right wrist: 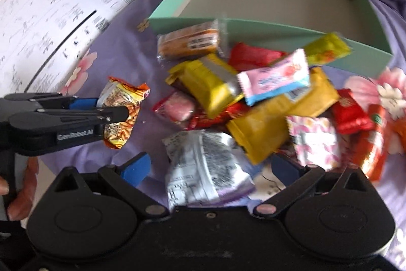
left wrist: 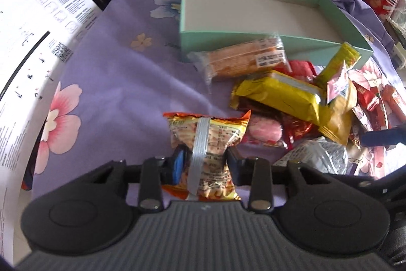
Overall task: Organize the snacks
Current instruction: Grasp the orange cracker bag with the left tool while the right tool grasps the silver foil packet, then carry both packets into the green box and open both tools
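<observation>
- Left tool is clamped on an orange snack packet, low centre of its view.
- Right tool stands apart around a silver packet.
- Teal box at upper centre.

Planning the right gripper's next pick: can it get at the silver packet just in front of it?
Probably yes. The right gripper is open, and the silver packet already lies between its fingers on top of the pile, nothing covering it. The left gripper, shut on the orange snack packet, is off to the side.
</observation>
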Demonstrator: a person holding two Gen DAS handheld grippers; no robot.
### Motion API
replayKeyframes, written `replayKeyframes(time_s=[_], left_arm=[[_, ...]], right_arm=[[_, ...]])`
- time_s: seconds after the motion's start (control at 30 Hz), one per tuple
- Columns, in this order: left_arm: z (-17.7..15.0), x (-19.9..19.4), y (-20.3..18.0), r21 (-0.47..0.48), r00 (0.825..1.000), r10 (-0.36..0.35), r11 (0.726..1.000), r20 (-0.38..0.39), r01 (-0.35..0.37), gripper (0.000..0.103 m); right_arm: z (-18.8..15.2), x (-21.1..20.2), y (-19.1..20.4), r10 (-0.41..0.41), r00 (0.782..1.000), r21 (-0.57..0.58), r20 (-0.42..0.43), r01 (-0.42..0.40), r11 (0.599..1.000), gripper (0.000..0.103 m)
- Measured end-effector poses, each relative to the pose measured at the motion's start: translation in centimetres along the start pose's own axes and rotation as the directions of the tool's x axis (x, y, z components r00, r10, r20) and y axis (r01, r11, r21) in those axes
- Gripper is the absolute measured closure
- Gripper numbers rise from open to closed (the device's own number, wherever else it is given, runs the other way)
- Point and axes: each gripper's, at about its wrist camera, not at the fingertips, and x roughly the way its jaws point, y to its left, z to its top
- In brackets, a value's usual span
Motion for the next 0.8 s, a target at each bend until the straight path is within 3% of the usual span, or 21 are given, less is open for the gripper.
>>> replayKeyframes(time_s=[0.1,0.17,0.3,0.4,0.57,0.8], left_arm=[[-0.1,0.2,0.3,-0.003,1.0,0.015,1.0,0.011,-0.015,0.041],[-0.1,0.3,0.5,-0.007,1.0,0.014,1.0,0.012,-0.014,0.037],[0.0,1.2,0.9,-0.016,1.0,0.027,1.0,0.01,-0.026,0.026],[0.1,1.9,0.7,-0.013,1.0,0.019,1.0,-0.007,-0.019,0.028],[-0.2,2.0,0.3,-0.008,1.0,-0.003,1.0,0.006,0.003,0.056],[-0.2,0.6,0.5,-0.026,1.0,-0.009,1.0,0.018,0.009,0.058]], right_arm=[[-0.1,1.5,0.5,0.021,0.998,0.032,-0.056,-0.02,0.999,0.004],[-0.5,2.1,0.9,0.012,0.997,0.034,-0.081,-0.009,0.999,0.006],[-0.9,2.7,1.7,-0.014,0.996,0.012,-0.091,0.015,1.0,0.019],[-1.1,2.4,1.8,-0.006,0.995,0.02,-0.095,0.008,1.0,0.028],[-0.2,2.2,1.0,-0.003,0.995,0.039,-0.097,0.006,0.999,0.032],[0.4,-0.2,-0.3,0.051,0.997,0.069,-0.055,-0.047,0.997,0.033]])
